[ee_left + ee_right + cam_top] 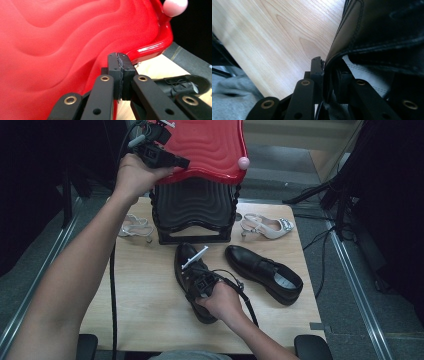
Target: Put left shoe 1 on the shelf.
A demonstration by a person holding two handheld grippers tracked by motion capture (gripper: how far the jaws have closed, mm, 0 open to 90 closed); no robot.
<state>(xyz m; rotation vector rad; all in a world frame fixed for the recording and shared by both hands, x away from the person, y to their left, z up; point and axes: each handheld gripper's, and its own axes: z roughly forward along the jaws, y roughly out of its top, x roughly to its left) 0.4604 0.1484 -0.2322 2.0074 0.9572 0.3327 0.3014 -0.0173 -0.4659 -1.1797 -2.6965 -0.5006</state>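
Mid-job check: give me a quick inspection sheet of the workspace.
Surface: wooden table, bare at the near left.
Job's things: red shelf of a black rack; two black shoes, near shoe gripped, far shoe lying free.
Clutter: two pale heeled sandals, right sandal and left sandal.
Grippers: left gripper shut at the red shelf's edge; right gripper clamped on the near shoe's collar.
Cables: black cable along the left arm.
Surroundings: grey floor, dark.
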